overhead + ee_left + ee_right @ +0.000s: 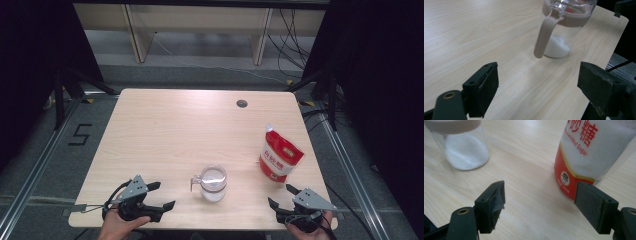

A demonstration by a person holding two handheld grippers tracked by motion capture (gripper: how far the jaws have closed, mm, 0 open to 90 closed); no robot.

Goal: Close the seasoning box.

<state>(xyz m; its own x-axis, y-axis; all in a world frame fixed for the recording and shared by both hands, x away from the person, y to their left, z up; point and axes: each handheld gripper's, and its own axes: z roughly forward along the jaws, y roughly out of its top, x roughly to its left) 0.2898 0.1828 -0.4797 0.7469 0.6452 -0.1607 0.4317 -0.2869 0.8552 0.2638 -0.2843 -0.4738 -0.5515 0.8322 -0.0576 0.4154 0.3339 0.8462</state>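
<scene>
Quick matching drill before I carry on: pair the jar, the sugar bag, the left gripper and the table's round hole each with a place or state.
Things:
1. jar
2. sugar bag
3. left gripper
4. round hole

Places or states:
A. far part of the table, right of centre
B. clear, white grains in the bottom, tan lid and handle
C. near left corner, jaws open, nothing between them
D. standing upright, red and white, near the right edge

Pairs: 1-B, 2-D, 3-C, 4-A

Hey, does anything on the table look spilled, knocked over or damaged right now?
Nothing spilled: the jar and sugar bag stand upright. One oddity: the pad on the right claw looks torn.
</scene>
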